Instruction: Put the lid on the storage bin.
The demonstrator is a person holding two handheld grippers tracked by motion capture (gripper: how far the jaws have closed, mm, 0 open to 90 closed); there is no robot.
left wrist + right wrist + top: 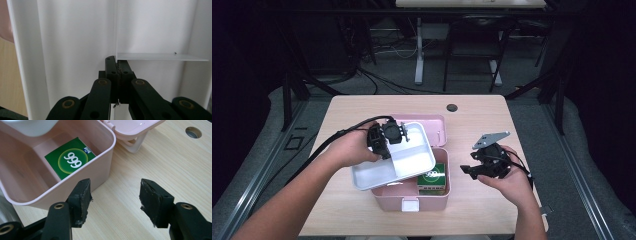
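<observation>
Left gripper (388, 136) clamped on the thin divider wall of a white, shallow, rectangular plastic tray (412, 165), apparently two-compartment, held tilted over the open pink plastic storage box (436, 196). Inside the box lies a green carton marked "999" (70, 160). Right gripper (114, 201), jaws apart, hovers beside the box above the pale wooden table (482, 120).
</observation>
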